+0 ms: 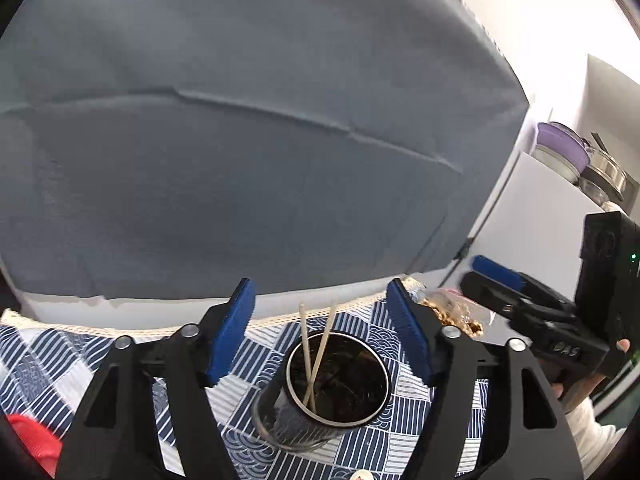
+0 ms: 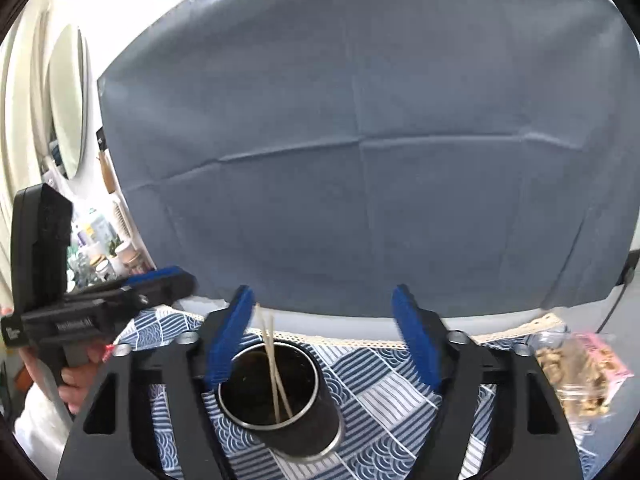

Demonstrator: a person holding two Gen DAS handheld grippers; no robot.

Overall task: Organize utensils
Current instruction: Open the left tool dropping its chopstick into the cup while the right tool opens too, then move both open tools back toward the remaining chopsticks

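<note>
Wooden chopsticks [image 1: 314, 360], two of them crossed and leaning, stand in a dark metal cup [image 1: 332, 384] on the blue-and-white patterned tablecloth [image 1: 60, 352], seen from both of my handheld claws. The sticks tip against the cup's rim, which is likely why they stay upright rather than lying flat. My left gripper [image 1: 320, 336] hangs above and around the cup with its blue pads spread wide, gripping nothing; my right gripper [image 2: 324, 336] is likewise spread wide and empty, its left pad near the cup's rim. With both claws free and the sticks already seated, I judge this pair sorted. A clear bag of tan snacks [image 2: 576, 376] lies on the cloth just to the right of the cup, apart from it. A creased grey sheet [image 2: 380, 140] hangs behind the table as a backdrop, and purple-lidded containers [image 1: 564, 152] sit on a white surface farther right.
</note>
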